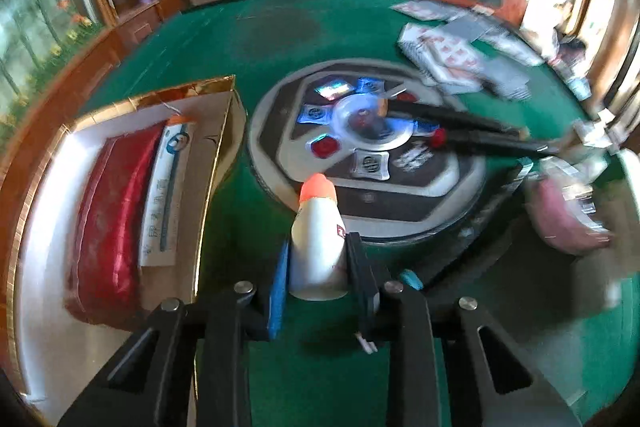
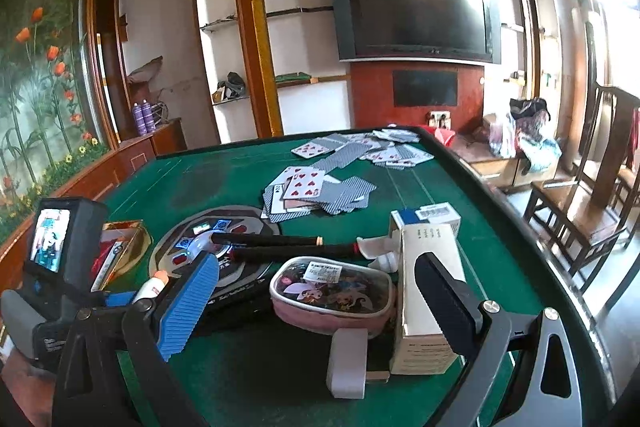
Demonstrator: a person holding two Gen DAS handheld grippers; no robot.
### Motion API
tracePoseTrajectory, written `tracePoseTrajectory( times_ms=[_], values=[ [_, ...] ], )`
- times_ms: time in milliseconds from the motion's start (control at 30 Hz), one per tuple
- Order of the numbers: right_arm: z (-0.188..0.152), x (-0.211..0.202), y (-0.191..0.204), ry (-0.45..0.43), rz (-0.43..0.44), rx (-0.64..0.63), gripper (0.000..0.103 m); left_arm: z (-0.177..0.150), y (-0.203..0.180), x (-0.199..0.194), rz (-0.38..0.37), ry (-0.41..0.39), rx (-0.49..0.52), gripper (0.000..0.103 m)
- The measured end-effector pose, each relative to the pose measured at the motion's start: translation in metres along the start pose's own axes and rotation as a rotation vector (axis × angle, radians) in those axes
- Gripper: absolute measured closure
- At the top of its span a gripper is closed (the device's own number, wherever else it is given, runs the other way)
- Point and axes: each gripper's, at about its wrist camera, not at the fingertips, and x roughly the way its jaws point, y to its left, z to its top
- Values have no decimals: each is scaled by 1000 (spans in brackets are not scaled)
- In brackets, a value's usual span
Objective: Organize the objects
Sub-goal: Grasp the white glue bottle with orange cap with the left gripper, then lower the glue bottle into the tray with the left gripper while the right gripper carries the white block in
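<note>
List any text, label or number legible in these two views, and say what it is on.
Nothing reads as words.
Face-up playing card: red heart pips, index blurred.
White glue bottle with orange cap: red label, cut off by the left tongs.
White tube in gold-edged box: characters blurred.
White carton: barcode sticker, too small.
Pink pouch: sticker unreadable.

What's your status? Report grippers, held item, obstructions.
Left gripper shut on the orange-capped white bottle. Right gripper open, empty, pink pouch between its fingers. Gold-edged box at left; nothing in the way.
</note>
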Motion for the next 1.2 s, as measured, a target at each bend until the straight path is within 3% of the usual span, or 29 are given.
tracePoseTrajectory(
  times_ms=[267,500,733,867,1000,1100,1167,1200],
  values=[
    [2,1,-7,-6,-25,11,3,-25,16,-54,-194,-60,-60,77],
    [8,-6,-52,-14,-50,158,3,-60,19,-113,-258,-178,-23,77],
    [5,-14,-89,162,26,214,3,-82,23,-130,-281,-218,20,77],
    [-12,-15,-74,259,102,182,3,-88,31,-132,-279,-222,15,77],
    [-22,-10,-46,292,142,107,4,-96,41,-133,-273,-212,5,77],
    [-27,4,-32,325,112,61,23,-100,47,-135,-261,-211,5,77],
    [-32,17,-28,364,74,42,42,-103,50,-136,-258,-210,0,77],
    [-34,23,-27,381,52,34,48,-105,52,-136,-258,-209,-3,77]
  ],
)
